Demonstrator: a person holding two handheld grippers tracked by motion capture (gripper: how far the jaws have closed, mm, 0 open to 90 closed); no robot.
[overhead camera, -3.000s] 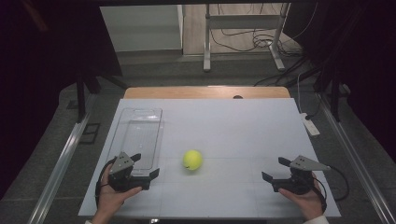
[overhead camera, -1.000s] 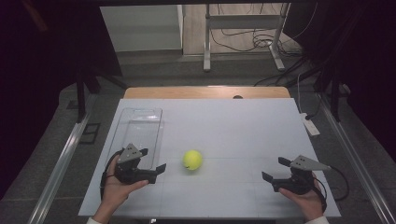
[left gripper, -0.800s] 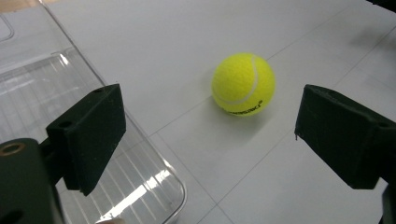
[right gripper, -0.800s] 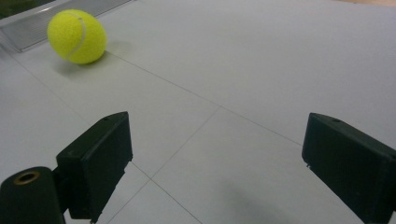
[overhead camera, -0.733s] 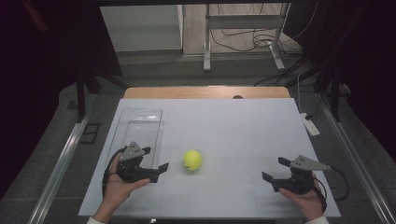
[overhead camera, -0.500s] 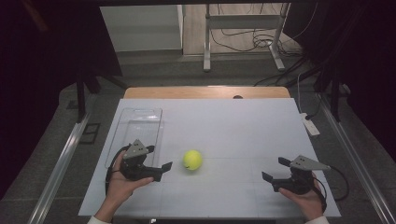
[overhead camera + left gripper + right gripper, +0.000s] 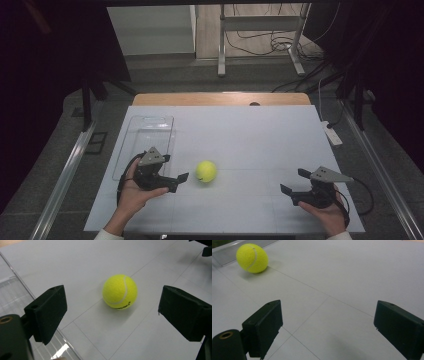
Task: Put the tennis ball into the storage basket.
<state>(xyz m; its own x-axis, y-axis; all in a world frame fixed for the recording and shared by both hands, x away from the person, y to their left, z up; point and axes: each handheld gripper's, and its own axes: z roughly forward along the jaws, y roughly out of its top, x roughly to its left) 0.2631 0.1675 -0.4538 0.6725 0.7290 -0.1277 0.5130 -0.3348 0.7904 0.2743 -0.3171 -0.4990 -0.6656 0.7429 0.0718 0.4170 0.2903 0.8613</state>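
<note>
A yellow tennis ball (image 7: pixel 206 171) lies on the white table top (image 7: pixel 250 130), left of centre. My left gripper (image 7: pixel 175 168) is just left of the ball, open, with its jaws pointing at it. In the left gripper view the ball (image 7: pixel 120 291) sits a little beyond the open left gripper (image 7: pixel 112 312), and nothing is between the pads. My right gripper (image 7: pixel 294 181) rests near the front right edge, open and empty. In the right gripper view the ball (image 7: pixel 252 258) is far off at the upper left of the open right gripper (image 7: pixel 328 327).
A clear plastic tray (image 7: pixel 145 142) lies at the table's left, behind my left hand; its rim (image 7: pixel 10 295) runs beside the left jaw. A white power strip (image 7: pixel 332 134) lies off the table's right edge. Metal stand legs (image 7: pixel 222 45) and cables are behind the table.
My left gripper has moved right and slightly forward, closer to the tennis ball, with its jaws still apart. The ball and my right gripper have stayed where they were.
</note>
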